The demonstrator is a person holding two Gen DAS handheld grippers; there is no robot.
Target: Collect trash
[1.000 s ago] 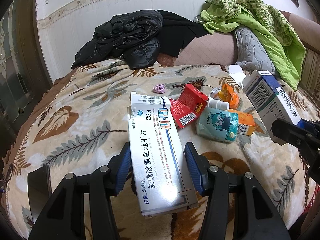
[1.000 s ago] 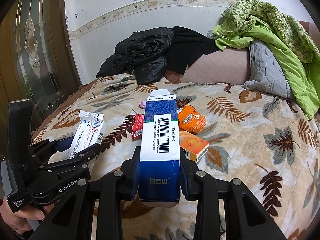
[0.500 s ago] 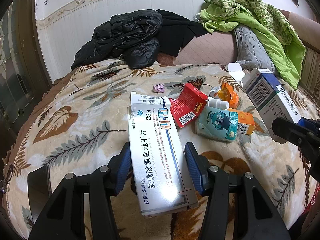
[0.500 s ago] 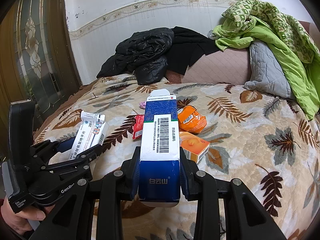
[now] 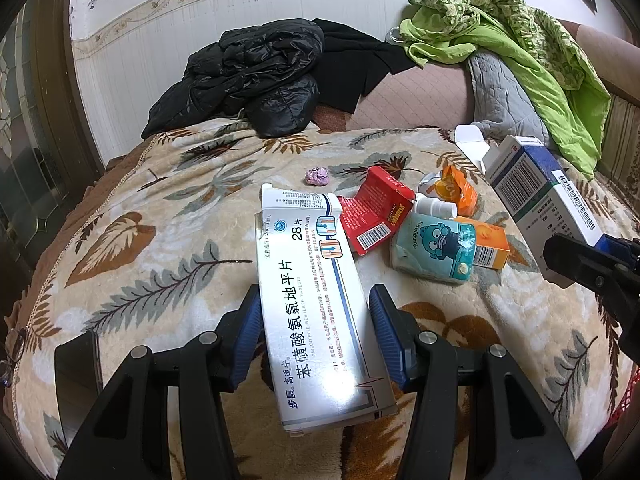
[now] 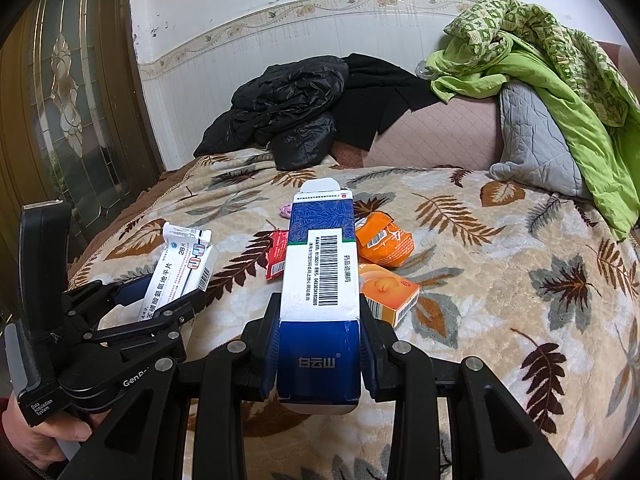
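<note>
Left gripper [image 5: 316,332] clamped on a long white medicine box [image 5: 316,300], blue pads pressing both long sides, box raised over the leaf-patterned blanket [image 5: 132,248]. Right gripper [image 6: 319,344] grasps a blue-and-white carton [image 6: 319,280] (barcode face up, top flap open), also held off the bed. Loose trash remains on the blanket between them: red box [image 5: 374,210], teal cartoon pouch [image 5: 434,246], orange box [image 6: 390,292], crumpled orange wrapper [image 6: 384,238], small purple wad [image 5: 317,176]. A hand [image 6: 36,436] holds the left gripper's handle.

The blue carton [image 6: 318,300] hides most of the red packet [image 6: 276,258], and the right hand-held gripper [image 5: 592,268] runs off the frame edge.
</note>
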